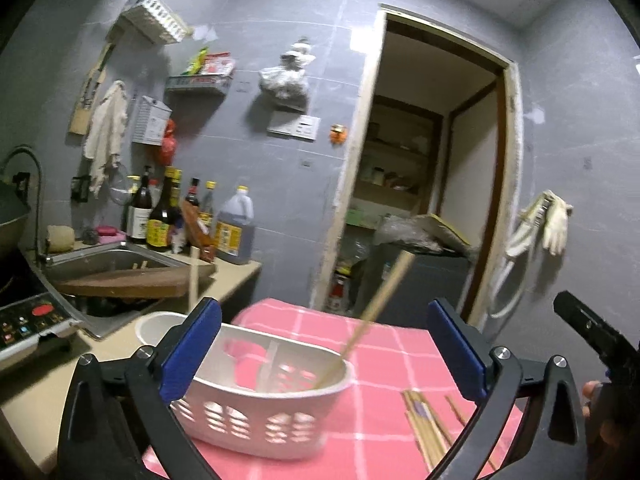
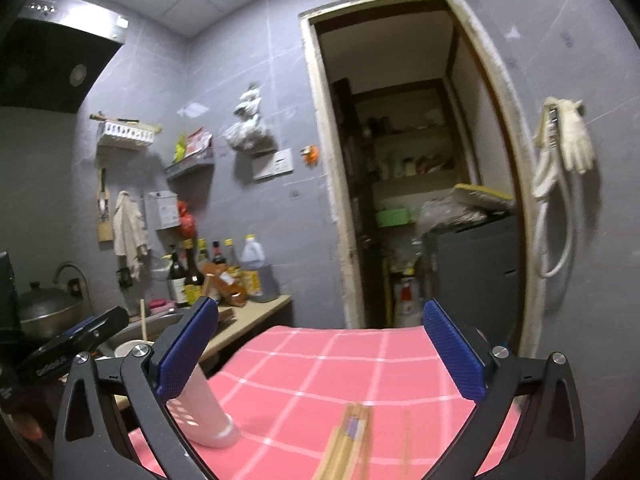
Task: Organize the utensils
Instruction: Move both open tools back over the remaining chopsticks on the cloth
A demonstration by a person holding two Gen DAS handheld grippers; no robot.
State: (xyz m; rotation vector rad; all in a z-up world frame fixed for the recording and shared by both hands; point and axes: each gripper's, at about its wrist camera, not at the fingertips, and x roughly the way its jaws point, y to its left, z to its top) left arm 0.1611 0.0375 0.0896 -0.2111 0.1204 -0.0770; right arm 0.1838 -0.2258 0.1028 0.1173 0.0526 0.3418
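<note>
A white perforated utensil holder [image 1: 260, 412] stands on a pink checked cloth [image 1: 384, 356]. One wooden chopstick [image 1: 376, 312] leans out of its right compartment. A bundle of several wooden chopsticks [image 1: 428, 428] lies on the cloth to the right of it. My left gripper [image 1: 324, 352] is open above the holder, its blue pads wide apart. My right gripper [image 2: 320, 352] is open and empty above the cloth, with the chopstick bundle [image 2: 348, 448] just below it and the holder [image 2: 204, 412] by its left finger. The right gripper's body shows at the left view's right edge [image 1: 596, 336].
A counter [image 1: 224, 284] to the left carries a sink [image 1: 108, 264], a wooden board, sauce bottles [image 1: 160, 216] and a white cup [image 1: 156, 328]. A control panel [image 1: 28, 320] sits at far left. An open doorway [image 2: 404, 184] lies behind the table.
</note>
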